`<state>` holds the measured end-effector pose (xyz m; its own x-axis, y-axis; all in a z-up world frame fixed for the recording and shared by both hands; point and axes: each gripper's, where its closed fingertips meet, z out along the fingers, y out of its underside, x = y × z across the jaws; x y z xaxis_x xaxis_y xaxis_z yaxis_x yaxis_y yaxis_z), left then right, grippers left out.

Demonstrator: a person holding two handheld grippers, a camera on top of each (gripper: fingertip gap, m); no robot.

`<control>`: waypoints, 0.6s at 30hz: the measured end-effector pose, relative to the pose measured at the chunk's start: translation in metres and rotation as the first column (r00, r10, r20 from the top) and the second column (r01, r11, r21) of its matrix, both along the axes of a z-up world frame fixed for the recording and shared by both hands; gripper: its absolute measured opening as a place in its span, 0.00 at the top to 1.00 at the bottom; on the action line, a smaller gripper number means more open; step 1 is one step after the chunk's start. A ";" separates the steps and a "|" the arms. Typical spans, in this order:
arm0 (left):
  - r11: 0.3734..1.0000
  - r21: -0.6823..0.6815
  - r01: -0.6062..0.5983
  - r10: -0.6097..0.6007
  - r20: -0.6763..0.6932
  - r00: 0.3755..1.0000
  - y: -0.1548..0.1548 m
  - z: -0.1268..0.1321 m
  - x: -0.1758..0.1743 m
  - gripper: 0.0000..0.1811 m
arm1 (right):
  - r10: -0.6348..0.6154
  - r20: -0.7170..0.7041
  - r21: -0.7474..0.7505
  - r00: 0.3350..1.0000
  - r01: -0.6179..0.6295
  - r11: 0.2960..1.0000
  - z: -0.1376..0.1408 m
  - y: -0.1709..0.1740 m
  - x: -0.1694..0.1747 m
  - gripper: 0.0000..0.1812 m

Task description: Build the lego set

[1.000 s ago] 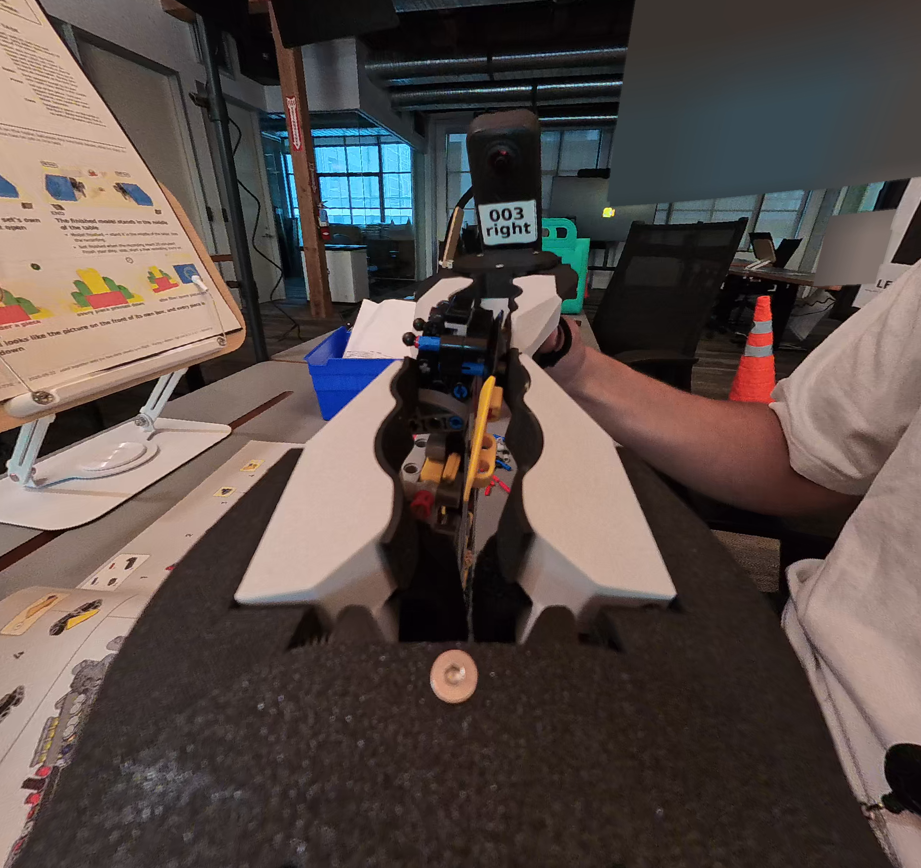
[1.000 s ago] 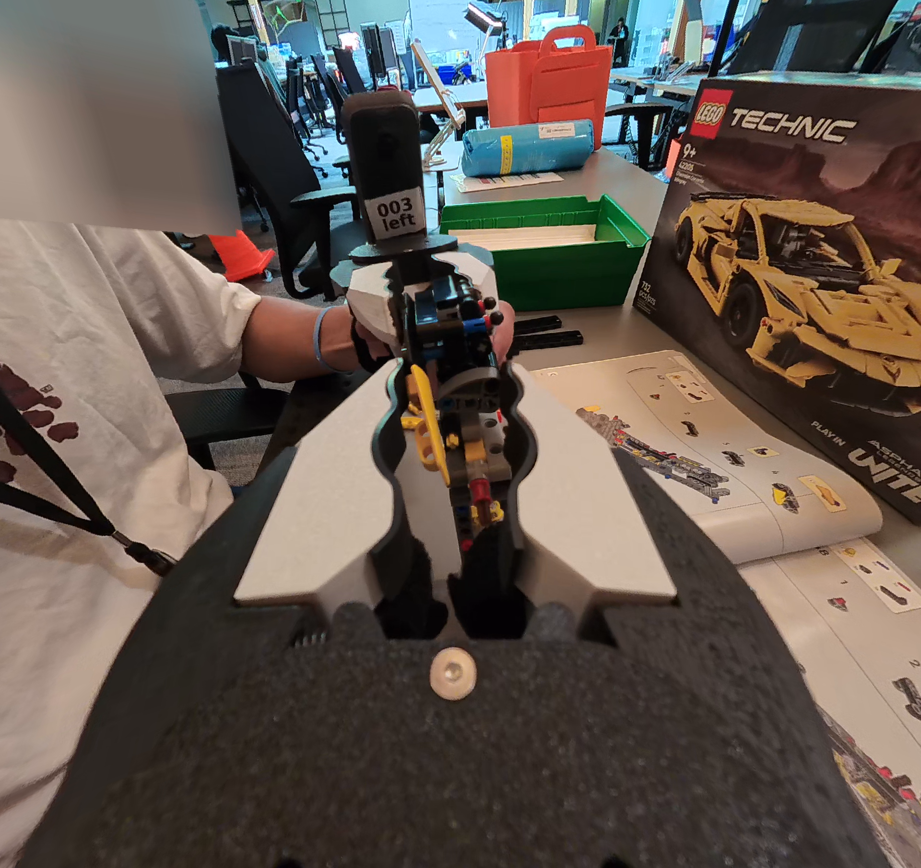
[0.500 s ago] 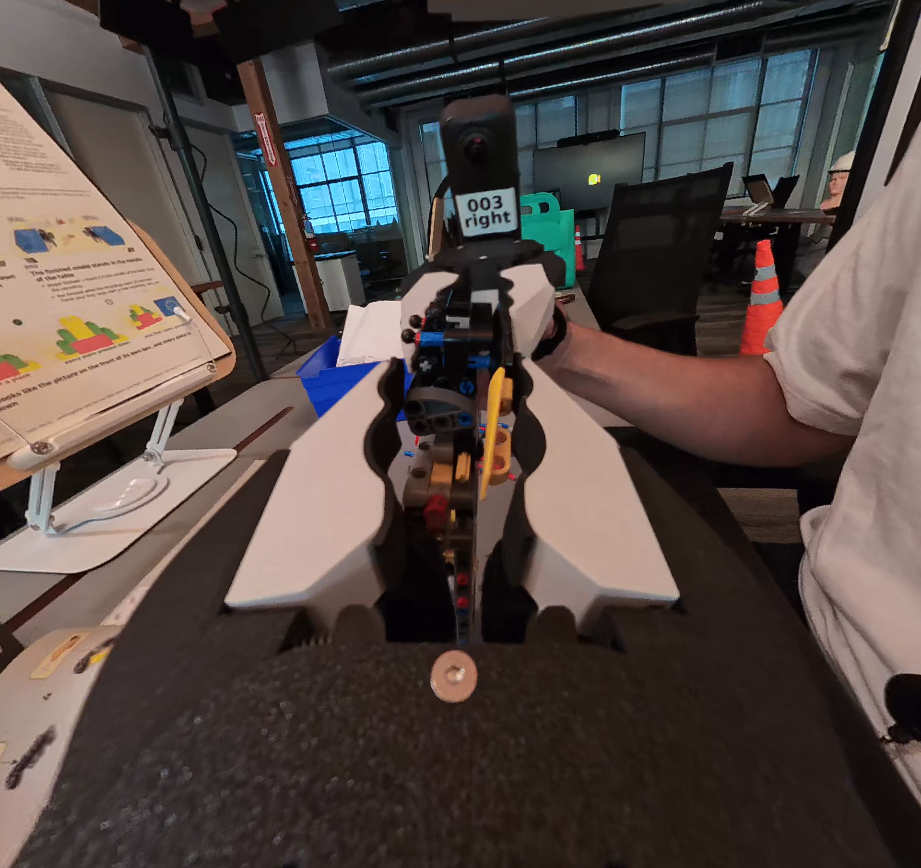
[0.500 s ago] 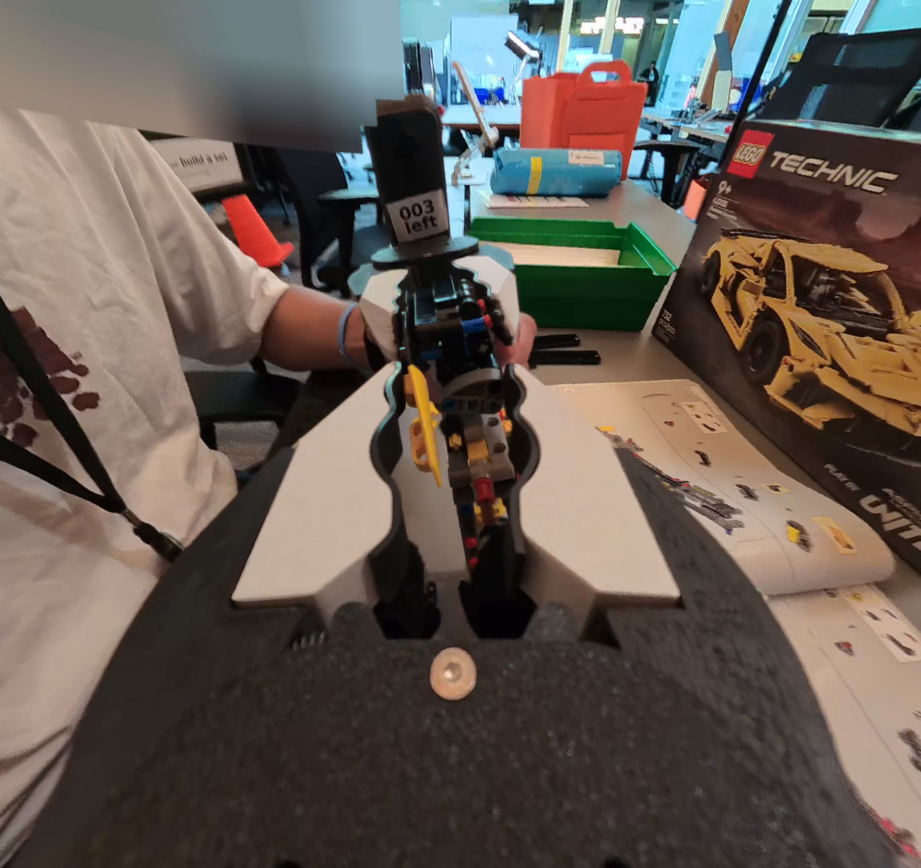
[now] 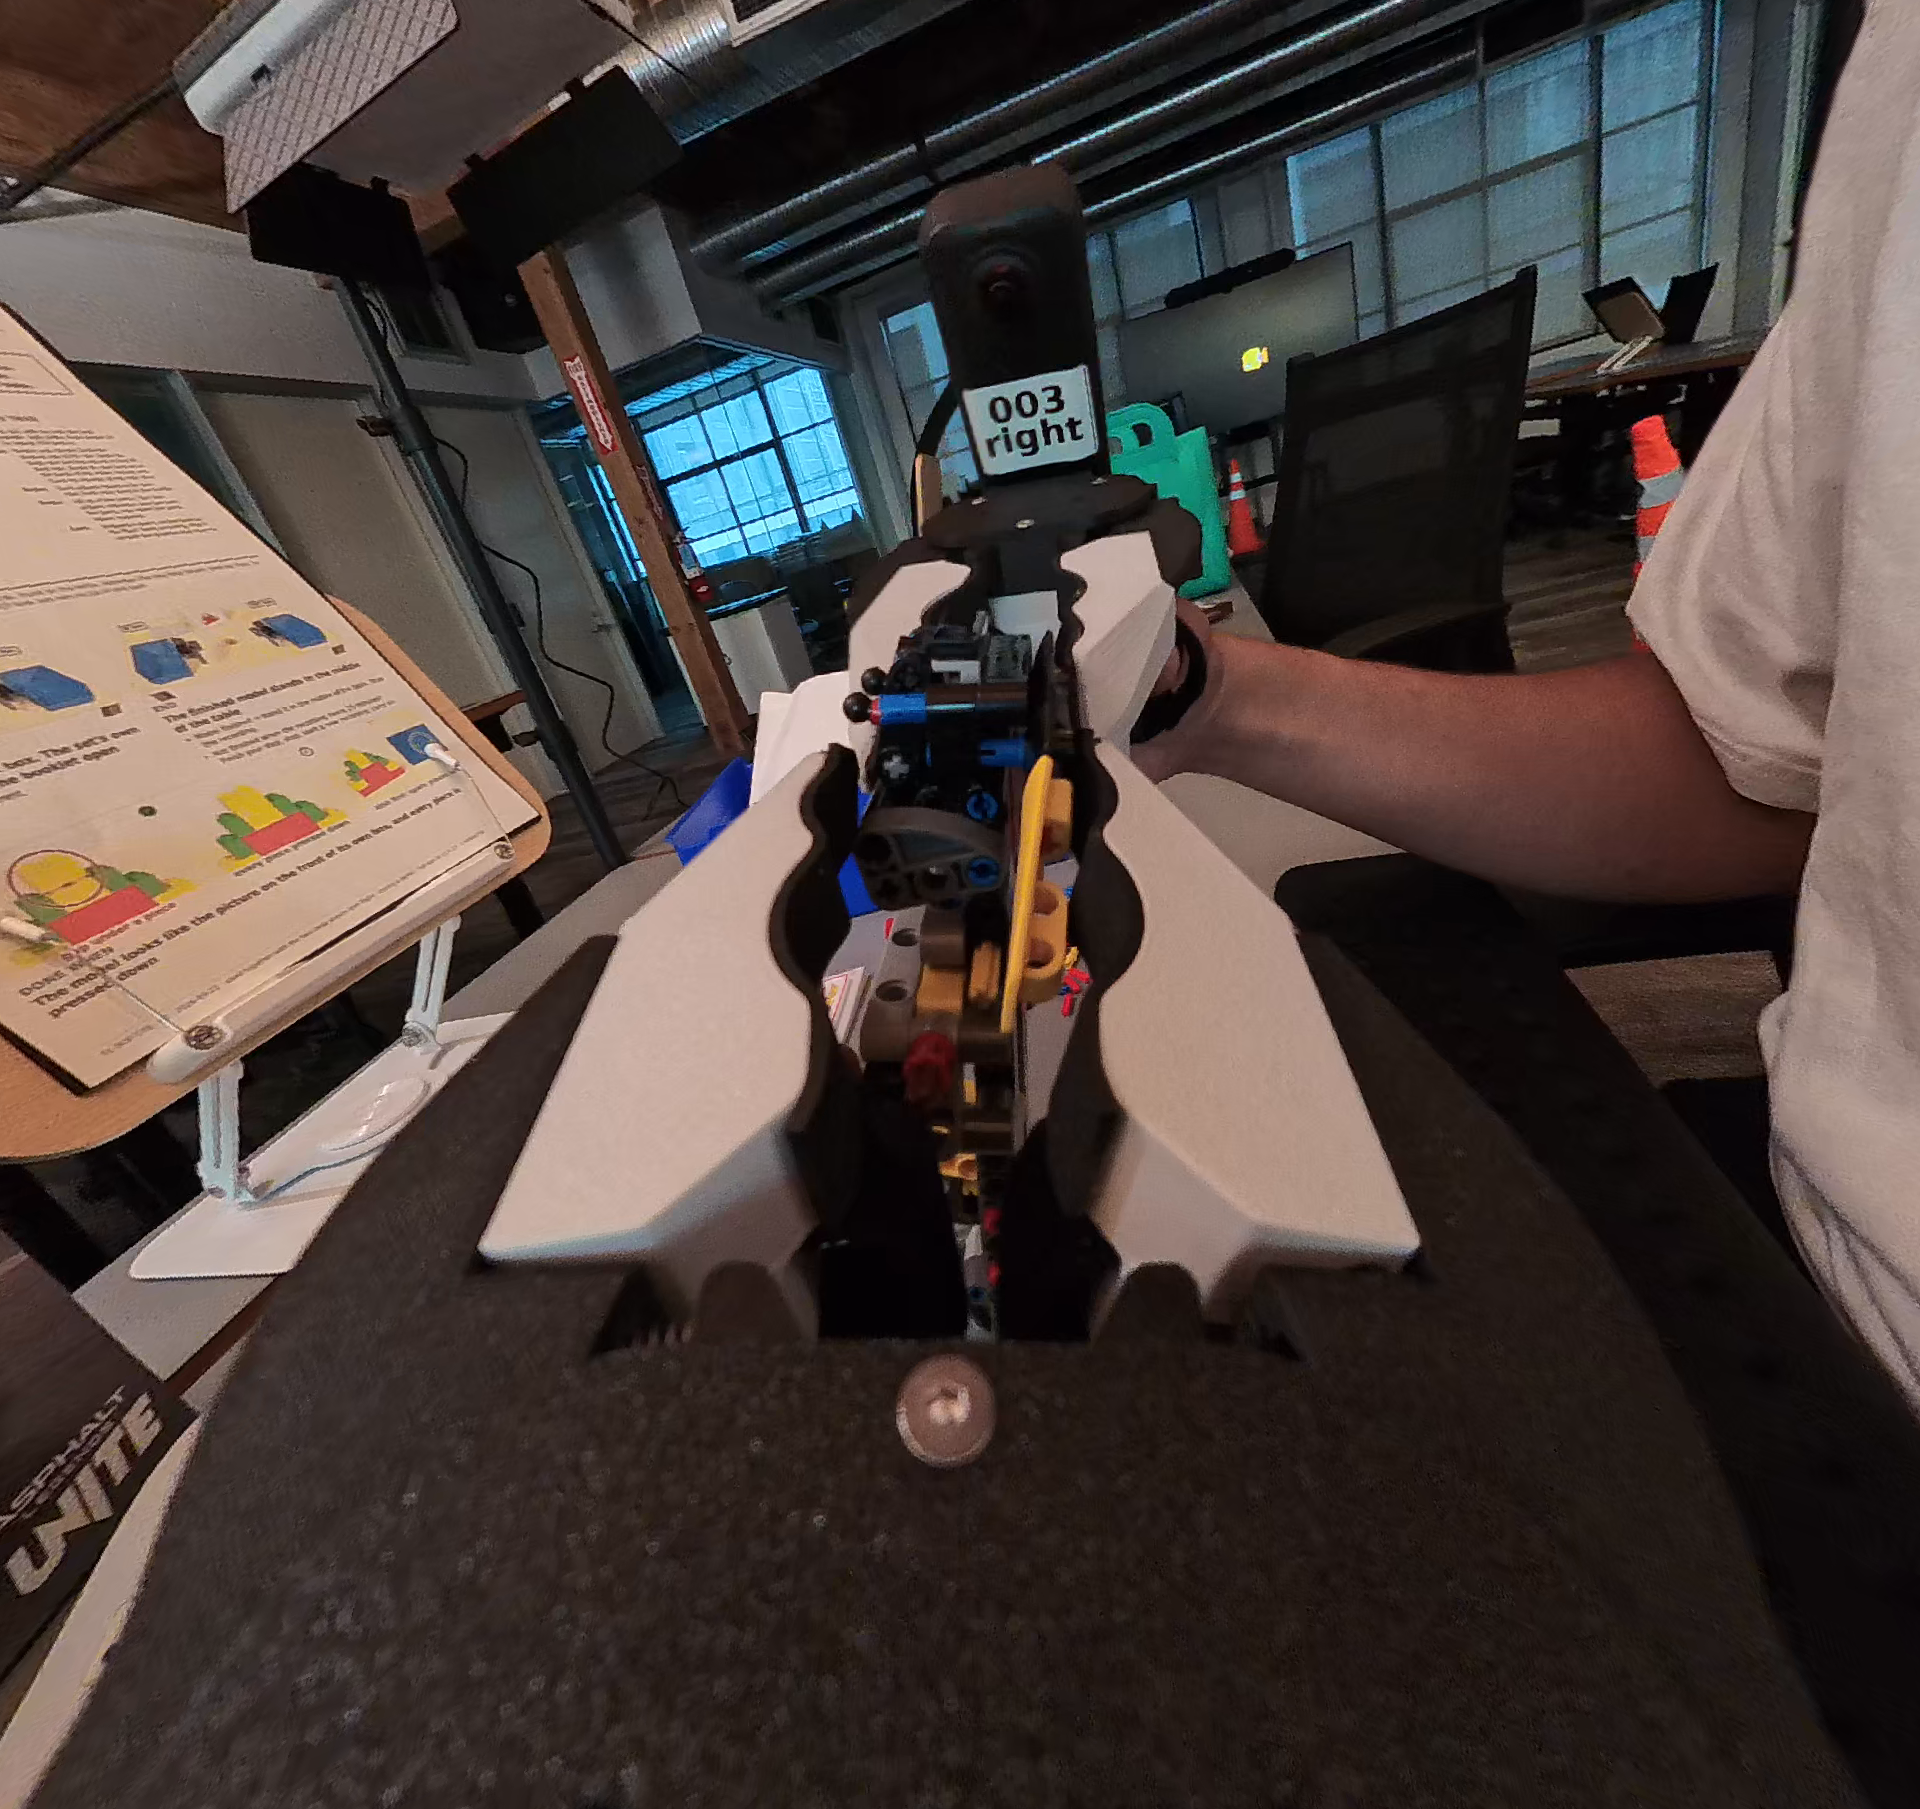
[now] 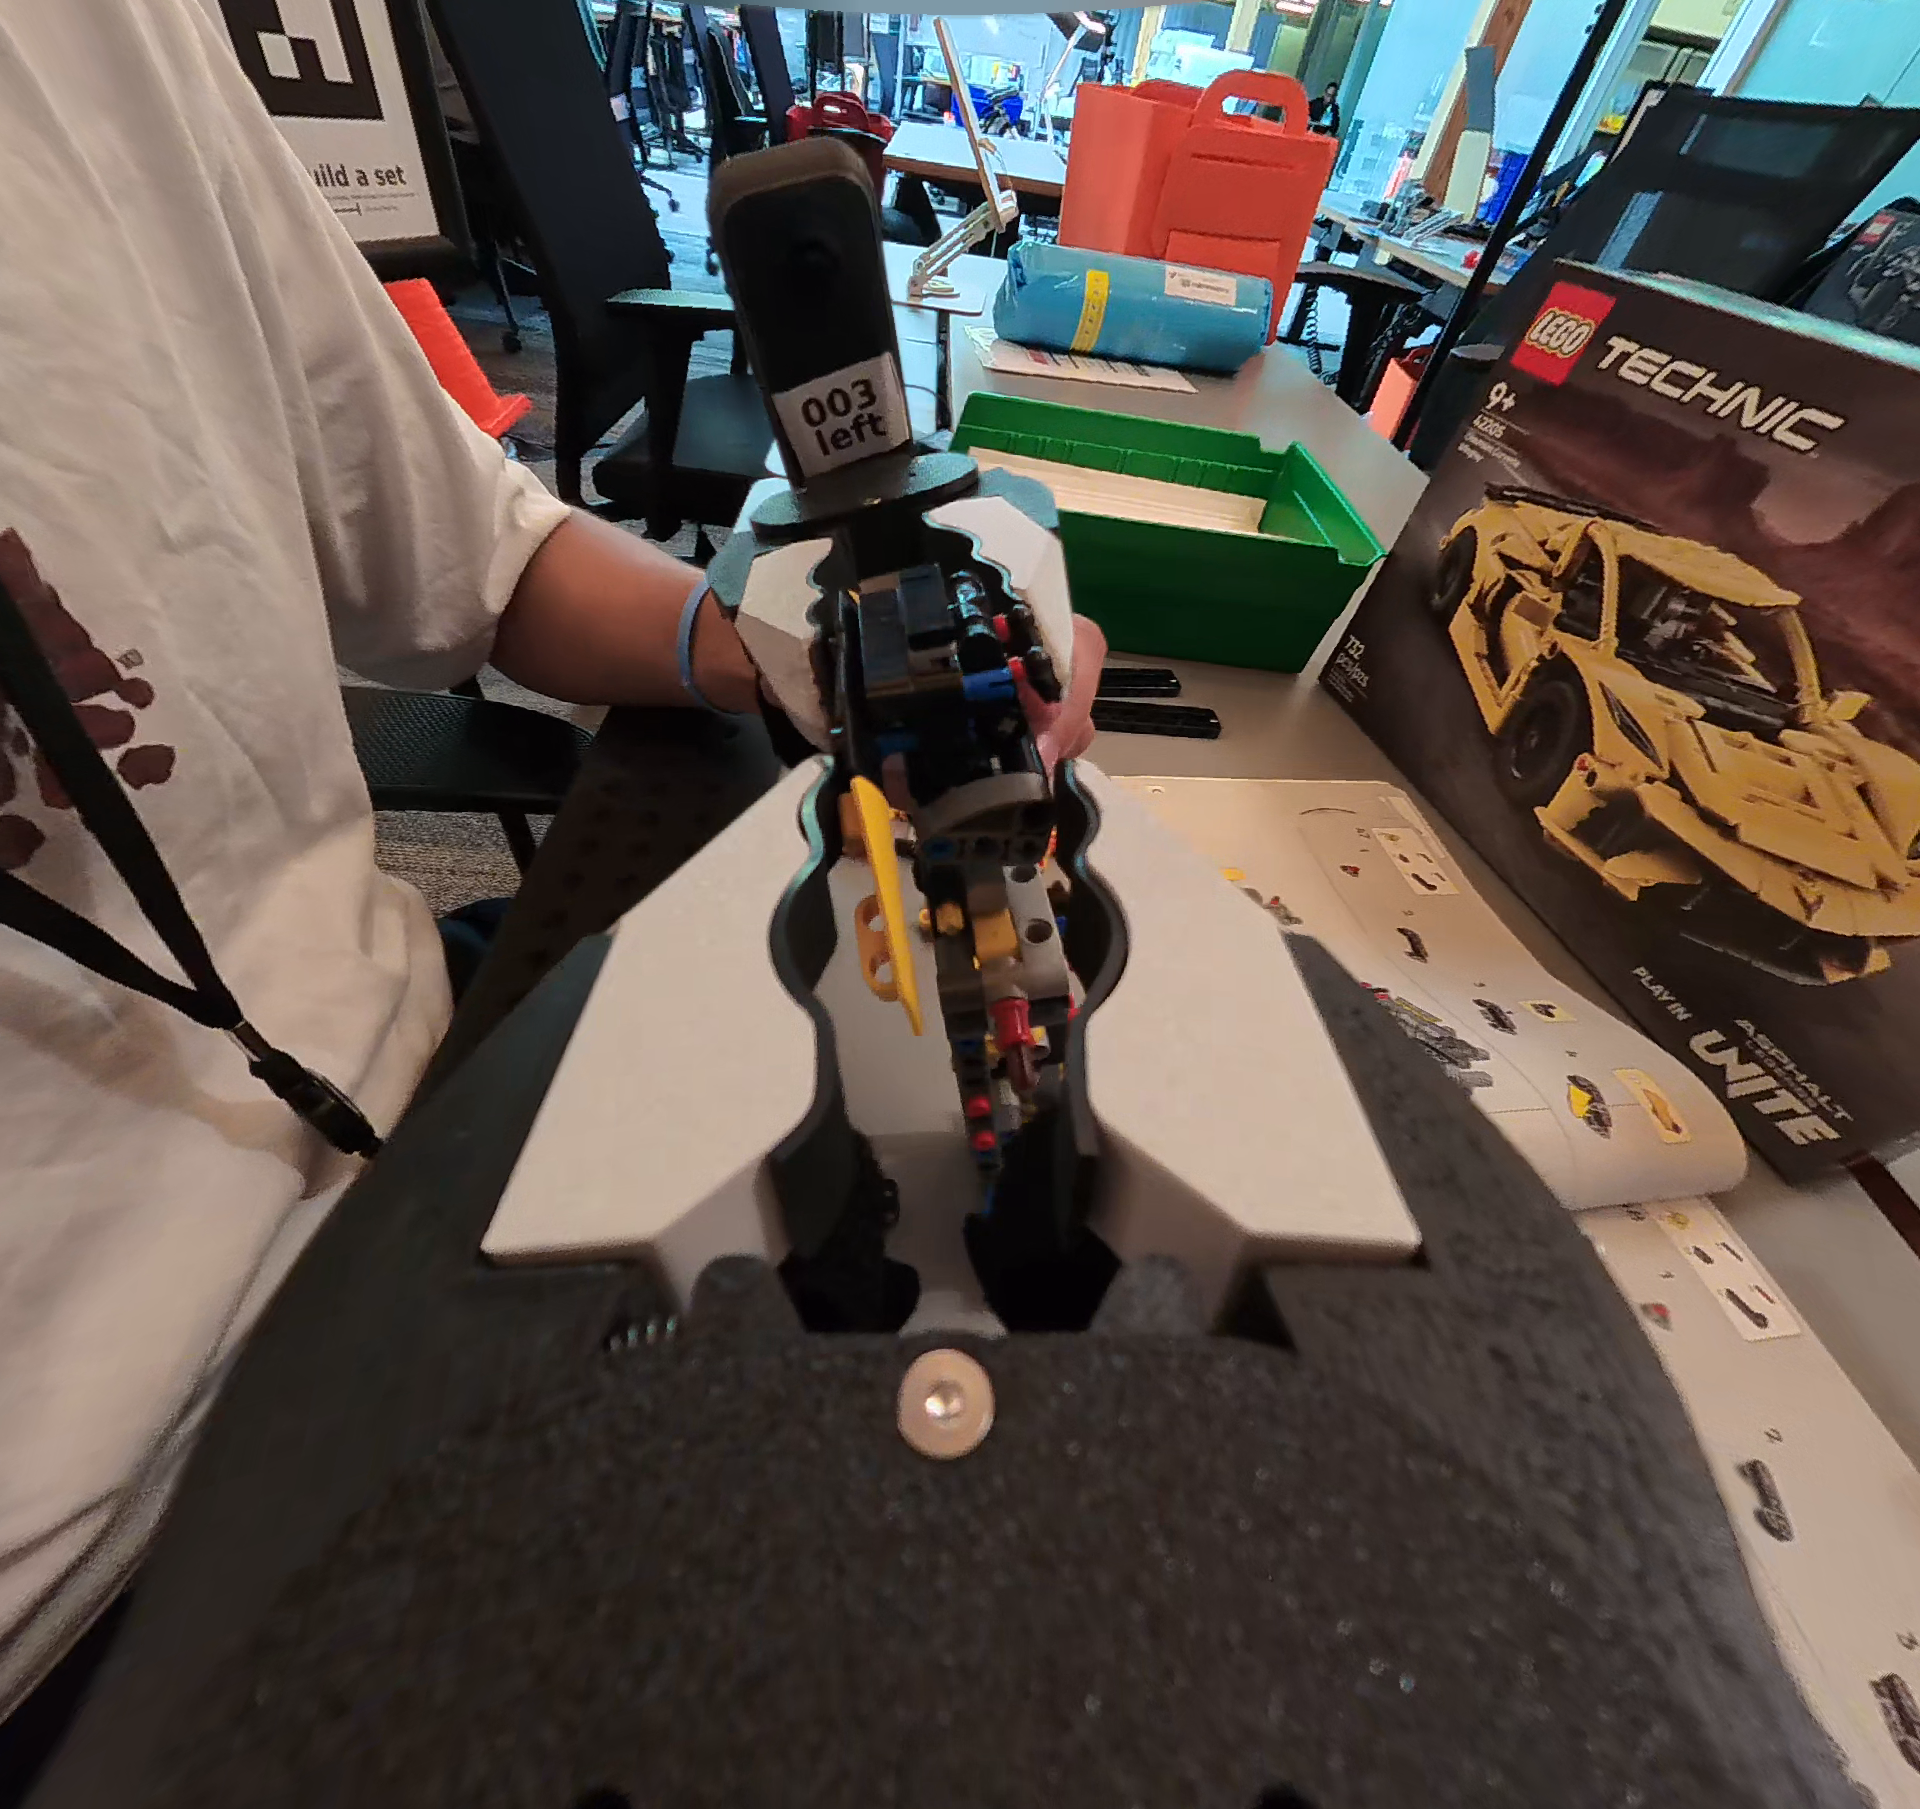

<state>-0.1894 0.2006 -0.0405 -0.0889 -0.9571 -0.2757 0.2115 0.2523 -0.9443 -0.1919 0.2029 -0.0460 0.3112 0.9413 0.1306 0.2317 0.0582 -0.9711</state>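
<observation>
A partly built lego assembly [image 5: 935, 866] of black, grey, blue and yellow parts hangs in the air between my two grippers, which face each other. A thin yellow panel [image 5: 1023, 886] runs along one side of it. My left gripper [image 5: 961, 772] is shut on the near end of the assembly. The right gripper [image 5: 997, 616] shows opposite, clamped on the far end. In the right wrist view my right gripper [image 6: 945, 793] is shut on the same assembly [image 6: 977, 928], with the yellow panel [image 6: 888, 907] on its left and the left gripper [image 6: 914, 596] beyond.
The lego set's box [image 6: 1662, 668] stands at the right, with open instruction booklets [image 6: 1455, 980] on the table before it. A green bin [image 6: 1174, 533] is behind. A blue bin [image 5: 717, 814] and a sheet on a tilted stand [image 5: 208, 772] are left. The person's arms and torso are close. The grippers are tip to tip, or close to it.
Both grippers have risen and tilted upward together with the assembly held between them, so more ceiling shows. Both stay shut on the assembly.
</observation>
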 end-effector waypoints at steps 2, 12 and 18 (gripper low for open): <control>1.000 0.003 -0.009 0.009 0.004 1.000 -0.003 0.000 -0.001 0.79 | 0.012 -0.005 -0.007 1.000 -0.012 1.000 0.000 -0.003 -0.001 0.78; 0.998 -0.066 -0.011 0.014 0.047 0.999 0.002 0.001 -0.003 0.78 | 0.024 -0.086 -0.023 0.996 -0.026 0.999 0.003 0.002 -0.004 0.78; 0.998 -0.064 -0.013 0.016 0.046 0.999 0.003 0.002 -0.005 0.78 | 0.027 -0.098 -0.045 0.995 -0.032 0.998 0.004 0.003 -0.006 0.78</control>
